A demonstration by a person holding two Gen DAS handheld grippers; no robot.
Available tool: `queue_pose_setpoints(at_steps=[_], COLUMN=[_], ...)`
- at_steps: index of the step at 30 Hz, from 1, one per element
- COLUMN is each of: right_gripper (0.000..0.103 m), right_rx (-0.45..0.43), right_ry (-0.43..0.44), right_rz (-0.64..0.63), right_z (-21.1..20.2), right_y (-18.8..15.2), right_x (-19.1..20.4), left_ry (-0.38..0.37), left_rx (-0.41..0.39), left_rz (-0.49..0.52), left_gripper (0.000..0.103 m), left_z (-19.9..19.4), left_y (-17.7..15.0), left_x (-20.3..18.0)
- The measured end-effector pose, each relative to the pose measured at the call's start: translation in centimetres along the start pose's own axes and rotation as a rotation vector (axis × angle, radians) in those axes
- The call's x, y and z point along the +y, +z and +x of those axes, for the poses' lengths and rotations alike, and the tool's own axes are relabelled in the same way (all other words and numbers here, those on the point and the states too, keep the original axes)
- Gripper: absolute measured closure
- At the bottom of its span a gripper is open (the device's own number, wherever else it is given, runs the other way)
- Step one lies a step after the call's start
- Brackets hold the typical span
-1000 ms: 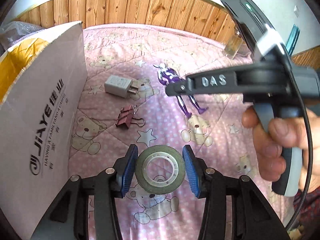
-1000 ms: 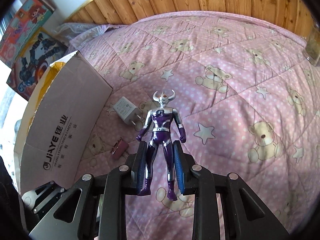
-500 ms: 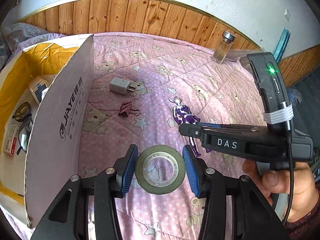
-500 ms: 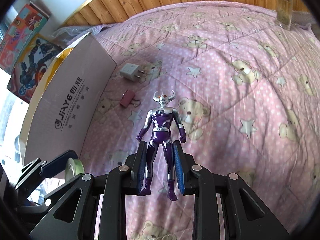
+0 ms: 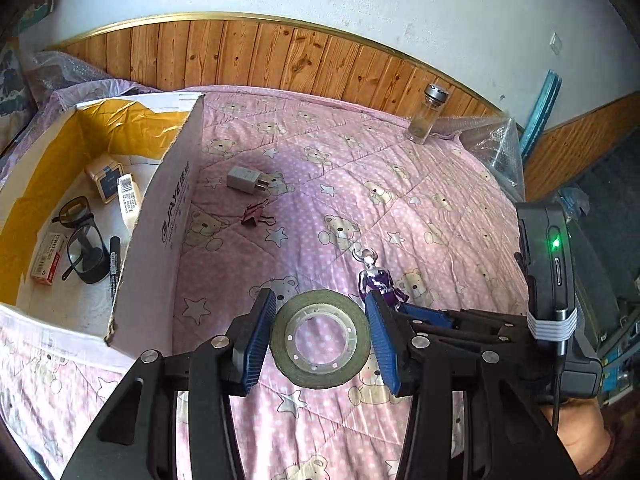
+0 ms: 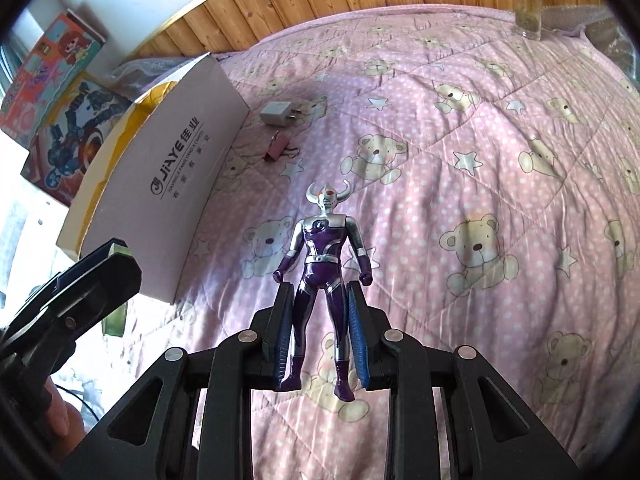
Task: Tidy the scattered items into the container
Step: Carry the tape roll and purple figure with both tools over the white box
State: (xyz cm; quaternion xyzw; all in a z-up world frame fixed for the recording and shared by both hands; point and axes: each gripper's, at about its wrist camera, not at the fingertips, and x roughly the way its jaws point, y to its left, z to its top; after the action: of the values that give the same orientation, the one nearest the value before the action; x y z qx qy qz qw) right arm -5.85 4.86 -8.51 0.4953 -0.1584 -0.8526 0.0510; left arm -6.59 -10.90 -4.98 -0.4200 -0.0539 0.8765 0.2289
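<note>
Left hand-held gripper [image 5: 320,340] clamps tape roll [image 5: 320,338] across its rim, right hand-held gripper [image 6: 320,340] clamps toy figure [image 6: 322,276] by the legs; both aloft over bed [image 6: 480,160], box [image 5: 160,220] at bed's left edge.

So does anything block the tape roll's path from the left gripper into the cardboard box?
Only the box's own near wall. The tape roll, held in the left gripper, hangs to the right of the cardboard box, whose top is open. The charger and binder clip lie on the quilt, off that path.
</note>
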Motion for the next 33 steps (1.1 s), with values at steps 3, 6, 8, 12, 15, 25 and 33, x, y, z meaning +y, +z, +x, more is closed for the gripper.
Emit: queue_pose_setpoints(at_steps=[3,6,8,12,15,25,33], right_gripper=[0.076,0.076,0.076,0.076,0.076,0.076,0.076], right_rx=[-0.01,-0.017,-0.016,-0.029,-0.043,-0.07,-0.052], right_ry=[-0.018,-0.026,-0.023,-0.021,-0.021,0.01,0.031], right_rz=[-0.015,-0.017,-0.019,-0.048,-0.077,-0.151,-0.228], right_z=[-1.1,-1.9,-2.3,-3.3,-4.0,-5.5,-5.5], right_y=[-0.9,-1.9,-2.5,-3.0,-3.2,-3.9,-4.0], right_x=[0.7,1.2,1.7,3.6,5.2,9.7,13.6], left_ry=[-0.009,-0.02,-0.023,-0.035,-0.04,-0.043,-0.067], left_rx=[-0.006,-0.005,-0.012,-0.04,-0.073,-0.144,-0.202], left_rz=[-0.014,-0.04,-0.048,-0.061,-0.073,-0.147,-0.239], left_gripper=[0.055,0.055,0.055,0.055,0.055,0.055,0.055], left_z=[-0.7,-1.3,-1.9,-3.6,-5.2,-9.3,-12.0], left_y=[-0.6,-1.2,-1.5,-1.7,-1.5,-1.7,-2.0], left_x=[0.2,0.6,0.8,1.3,1.8,4.8,8.0])
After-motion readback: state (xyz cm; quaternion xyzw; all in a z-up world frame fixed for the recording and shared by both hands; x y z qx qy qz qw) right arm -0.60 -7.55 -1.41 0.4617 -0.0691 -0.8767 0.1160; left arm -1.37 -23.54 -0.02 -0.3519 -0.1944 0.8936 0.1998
